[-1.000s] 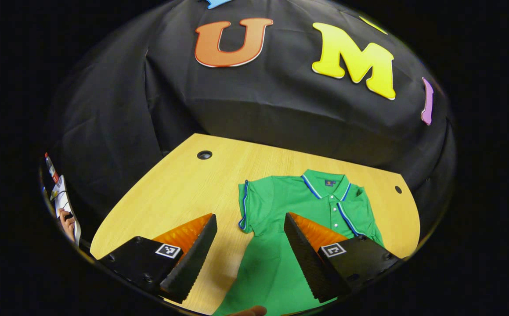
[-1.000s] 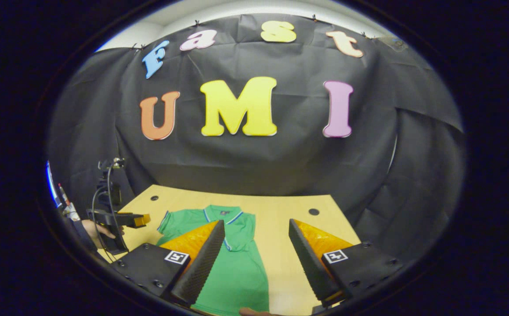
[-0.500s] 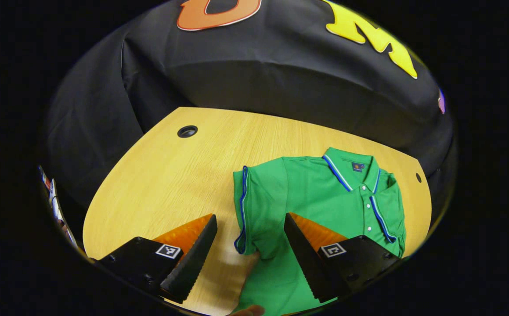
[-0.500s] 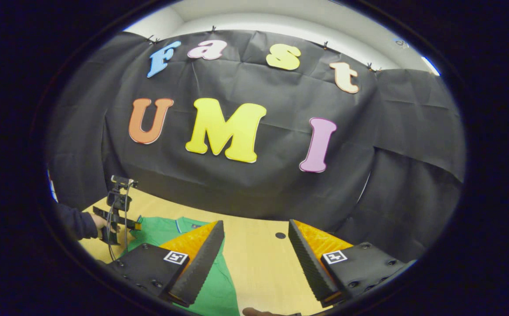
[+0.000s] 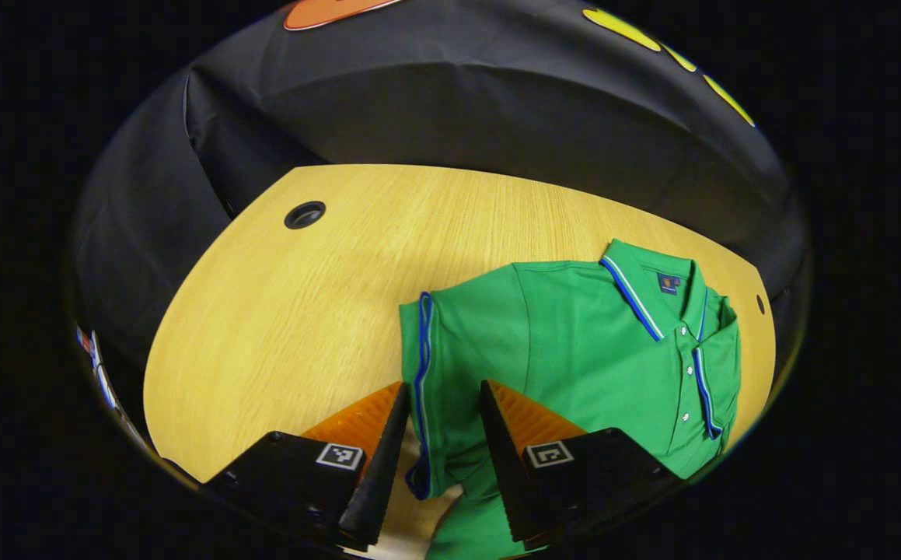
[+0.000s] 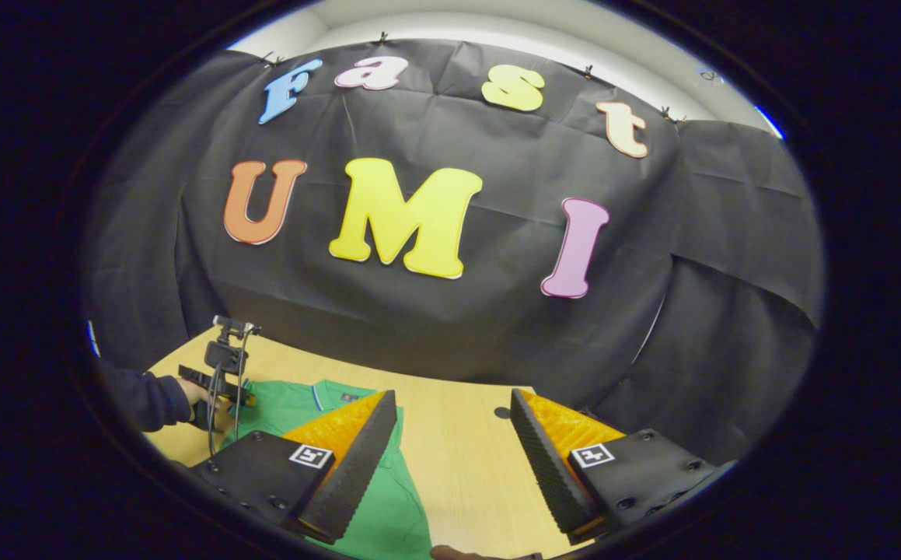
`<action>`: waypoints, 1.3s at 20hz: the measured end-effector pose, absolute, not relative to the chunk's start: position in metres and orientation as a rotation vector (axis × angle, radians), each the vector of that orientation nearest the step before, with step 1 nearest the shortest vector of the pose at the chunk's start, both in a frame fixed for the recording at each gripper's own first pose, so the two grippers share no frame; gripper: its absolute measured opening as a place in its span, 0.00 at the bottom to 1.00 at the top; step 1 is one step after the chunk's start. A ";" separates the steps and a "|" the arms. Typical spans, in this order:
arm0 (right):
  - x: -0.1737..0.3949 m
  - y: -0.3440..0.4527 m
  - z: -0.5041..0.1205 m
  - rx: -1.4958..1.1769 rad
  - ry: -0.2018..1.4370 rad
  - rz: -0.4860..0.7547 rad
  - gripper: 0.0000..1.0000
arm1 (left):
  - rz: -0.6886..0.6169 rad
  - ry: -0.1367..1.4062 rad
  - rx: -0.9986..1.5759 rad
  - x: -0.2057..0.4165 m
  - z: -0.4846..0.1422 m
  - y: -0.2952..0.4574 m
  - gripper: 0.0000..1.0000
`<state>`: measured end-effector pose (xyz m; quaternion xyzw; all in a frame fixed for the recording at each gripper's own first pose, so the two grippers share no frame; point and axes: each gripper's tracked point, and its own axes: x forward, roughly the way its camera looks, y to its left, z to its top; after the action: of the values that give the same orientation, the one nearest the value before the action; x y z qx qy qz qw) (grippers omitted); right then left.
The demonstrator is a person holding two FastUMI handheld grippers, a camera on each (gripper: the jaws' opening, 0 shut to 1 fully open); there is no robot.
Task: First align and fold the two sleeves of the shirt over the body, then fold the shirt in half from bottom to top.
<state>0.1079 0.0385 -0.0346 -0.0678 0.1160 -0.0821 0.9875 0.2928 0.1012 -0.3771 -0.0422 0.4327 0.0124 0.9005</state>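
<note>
A green polo shirt [image 5: 590,342] with blue-and-white trim lies flat on the wooden table [image 5: 302,311], collar [image 5: 652,280] towards the wall. Its left sleeve [image 5: 450,342], edged in blue, sits between the fingers of my left gripper [image 5: 444,386], which stands partly closed and low over the cloth with a gap still on each side. In the right gripper view, my right gripper [image 6: 454,393] hangs open above bare table to the right of the shirt [image 6: 279,400]. A hand in a dark sleeve [image 6: 143,397] holds the left gripper [image 6: 221,381] at the far left.
A round cable hole [image 5: 304,215] sits in the table's far left corner, another [image 6: 501,412] near the far right edge. The black cloth wall closes off the back. Bare wood stretches left of the shirt.
My left gripper has moved down and forward onto the left sleeve, and its fingers have narrowed around it. The right gripper has barely shifted and stays open.
</note>
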 end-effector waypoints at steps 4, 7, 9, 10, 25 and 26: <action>0.107 0.040 -0.045 -0.127 0.264 -0.165 0.94 | 0.038 0.896 -0.048 0.296 -0.379 0.105 0.49; 0.102 0.035 -0.056 -0.128 0.294 -0.168 0.94 | 0.036 0.900 -0.027 0.298 -0.379 0.106 0.39; 0.099 0.030 -0.059 -0.113 0.303 -0.177 0.95 | 0.040 0.916 -0.046 0.298 -0.379 0.104 0.30; 0.099 0.028 -0.060 -0.106 0.306 -0.179 0.95 | 0.043 0.923 -0.060 0.298 -0.379 0.104 0.28; 0.089 0.006 -0.060 -0.072 0.293 -0.183 0.95 | -0.058 0.865 0.053 0.304 -0.324 0.070 0.06; 0.090 0.005 -0.061 -0.072 0.295 -0.183 0.95 | -0.072 0.858 0.061 0.304 -0.319 0.062 0.06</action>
<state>0.0900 0.0052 -0.0606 -0.0359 0.1465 -0.0909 0.9844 0.3044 0.0620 -0.3195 0.0294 0.4158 -0.0349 0.9083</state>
